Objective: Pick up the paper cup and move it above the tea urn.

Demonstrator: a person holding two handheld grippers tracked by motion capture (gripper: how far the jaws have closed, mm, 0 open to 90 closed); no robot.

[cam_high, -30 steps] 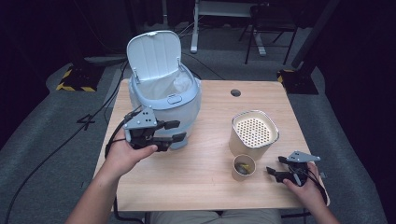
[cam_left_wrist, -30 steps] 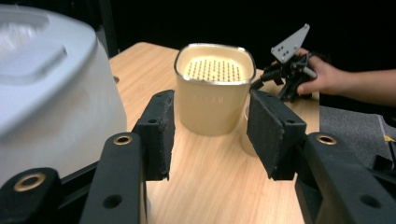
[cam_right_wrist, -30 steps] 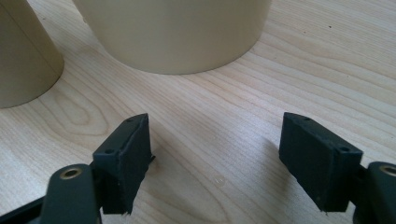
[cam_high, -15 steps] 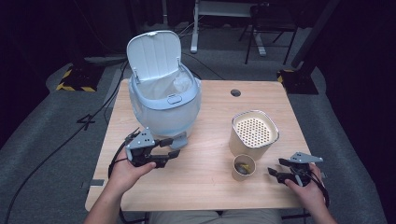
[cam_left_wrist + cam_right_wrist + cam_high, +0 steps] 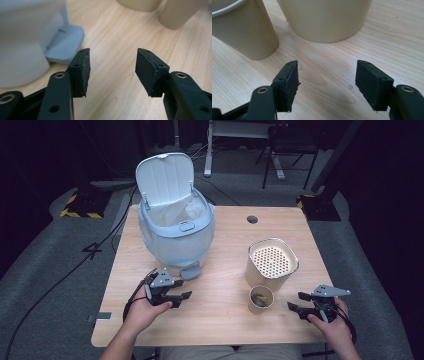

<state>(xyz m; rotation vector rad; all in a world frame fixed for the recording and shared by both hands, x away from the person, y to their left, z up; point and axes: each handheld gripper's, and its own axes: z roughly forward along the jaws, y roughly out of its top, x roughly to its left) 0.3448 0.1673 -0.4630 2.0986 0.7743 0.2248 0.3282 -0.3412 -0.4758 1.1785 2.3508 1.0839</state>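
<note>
**Both grippers empty above the table, cup and bin within reach**

The left gripper [image 5: 181, 296] sits low over the wooden table [image 5: 225, 340], its jaws parted with a clear gap and only bare wood between them; they have just been opening further. In the left gripper view its pads [image 5: 82, 72] point toward the grey foot pedal [image 5: 66, 43] of the white bin [image 5: 176, 235], which stands just beyond and to one side, untouched. The bin's lid [image 5: 165, 177] stands upright, showing a liner inside.

The right gripper [image 5: 296, 303] rests near the table's right front edge. Its jaws have just been closing, yet the right gripper view shows the pads [image 5: 288, 82] standing apart with nothing gripped, only tabletop between them. Just ahead of them stands the small paper cup [image 5: 261, 300], with something yellowish inside; it is near the gripper, not touching. Behind the cup, close beside it, is the taller beige container [image 5: 271, 265] with a perforated top.
</note>
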